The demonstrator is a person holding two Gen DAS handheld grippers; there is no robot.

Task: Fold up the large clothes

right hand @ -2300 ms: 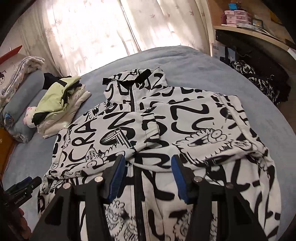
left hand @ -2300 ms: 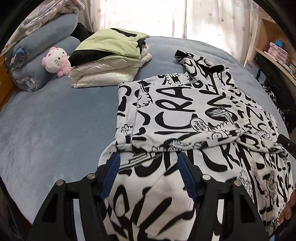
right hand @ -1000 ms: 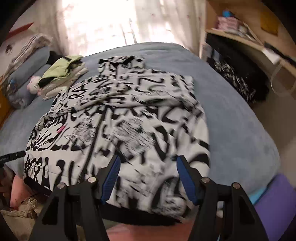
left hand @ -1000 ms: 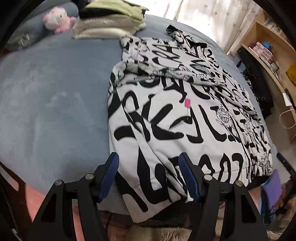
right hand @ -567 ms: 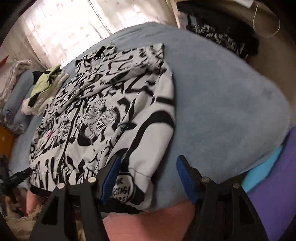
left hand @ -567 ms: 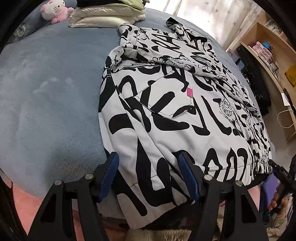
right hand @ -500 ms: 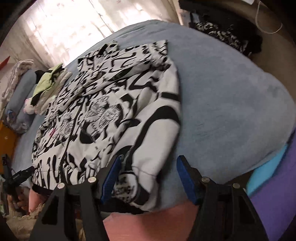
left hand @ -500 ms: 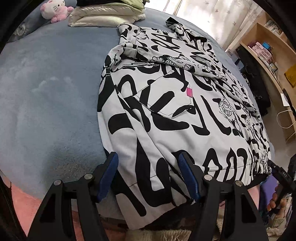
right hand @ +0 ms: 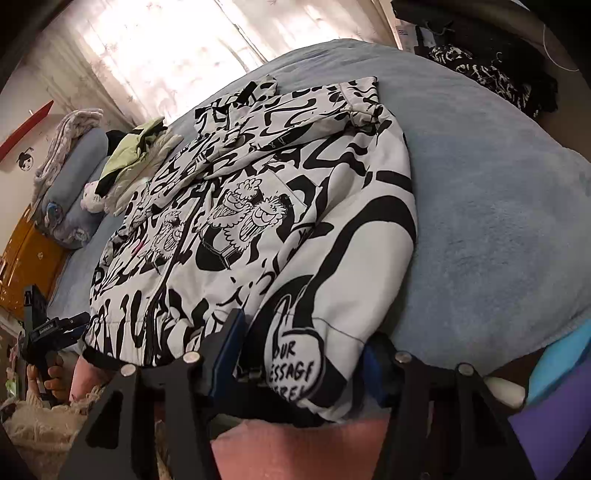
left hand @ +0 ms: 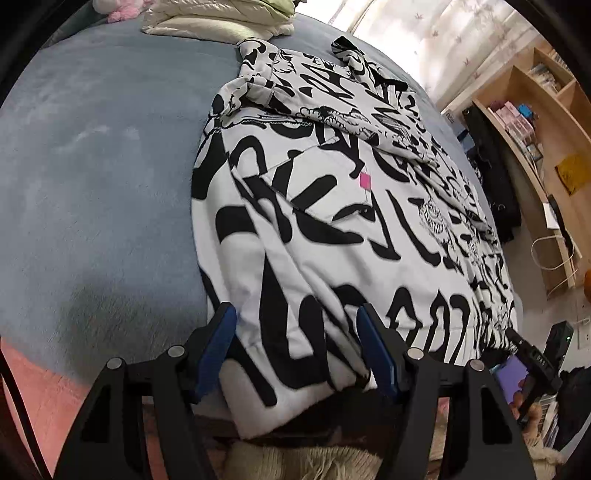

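A white jacket with black graffiti lettering (left hand: 332,206) lies spread on the grey-blue bed (left hand: 92,166), sleeves folded across its chest. Its hem hangs over the near edge. My left gripper (left hand: 297,347) is at the hem's left corner, with fabric between its blue pads (left hand: 218,343) but not pinched. My right gripper (right hand: 299,354) straddles the right hem corner (right hand: 295,365) of the jacket (right hand: 258,206). Its jaws are closing, and cloth drapes over the right pad. Each view also shows the other hand-held gripper at the far hem corner, the left gripper (right hand: 48,332) in the right wrist view.
A stack of folded clothes (left hand: 221,18) and a pink plush toy (left hand: 118,7) sit at the head of the bed, beside rolled blankets (right hand: 74,155). Wooden shelves (left hand: 535,110) and dark clothes (right hand: 480,70) stand on the right. A purple mat (right hand: 554,417) lies below the bed edge.
Both grippers have drawn back from the jacket's middle to its hem at the near bed edge. The right gripper sank and its jaws narrowed around the hem corner.
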